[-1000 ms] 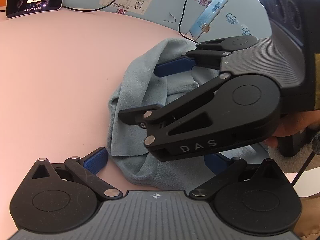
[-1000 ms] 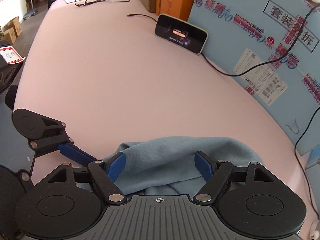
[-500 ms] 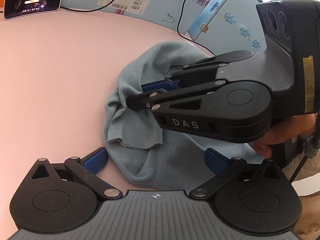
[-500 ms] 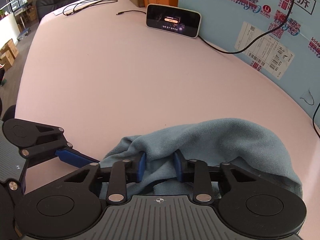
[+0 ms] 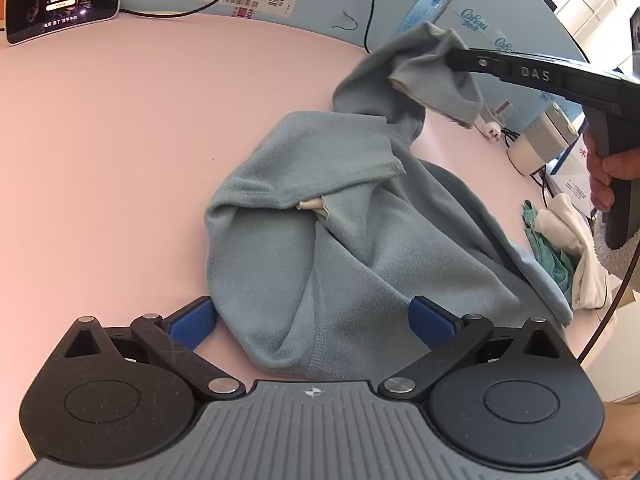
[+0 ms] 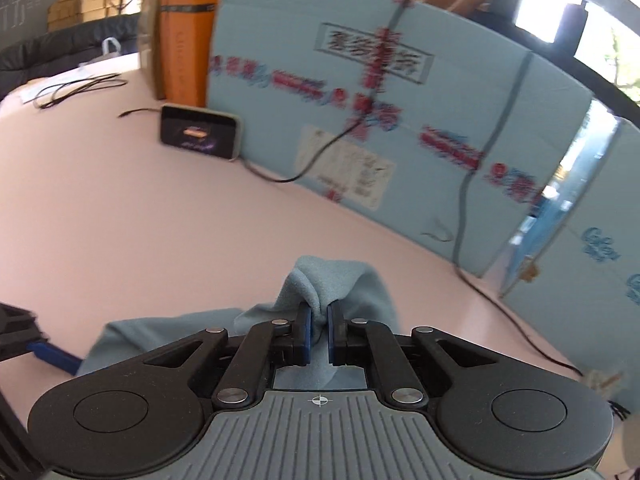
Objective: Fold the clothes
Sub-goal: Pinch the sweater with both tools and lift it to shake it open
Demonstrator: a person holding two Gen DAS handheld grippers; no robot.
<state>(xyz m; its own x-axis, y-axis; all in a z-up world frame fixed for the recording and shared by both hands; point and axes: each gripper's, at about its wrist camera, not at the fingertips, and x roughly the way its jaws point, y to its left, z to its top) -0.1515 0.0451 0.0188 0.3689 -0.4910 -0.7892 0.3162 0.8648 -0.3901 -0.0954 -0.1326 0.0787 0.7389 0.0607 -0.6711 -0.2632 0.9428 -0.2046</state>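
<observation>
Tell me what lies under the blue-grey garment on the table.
Around the blue-grey garment only bare pink table shows. Its heap covers whatever is beneath. The right gripper, closing, pinches one lifted end.

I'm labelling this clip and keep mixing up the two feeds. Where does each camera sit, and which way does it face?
Left wrist: rides on the left gripper, looking down along its open fingers at the blue garment on the pink table; the right gripper and the hand holding it show at right.
Right wrist: rides on the right gripper, closing on a pinched fold of the garment, facing the blue boxes.
Both show the garment, table, lit screen and each other's gripper.
</observation>
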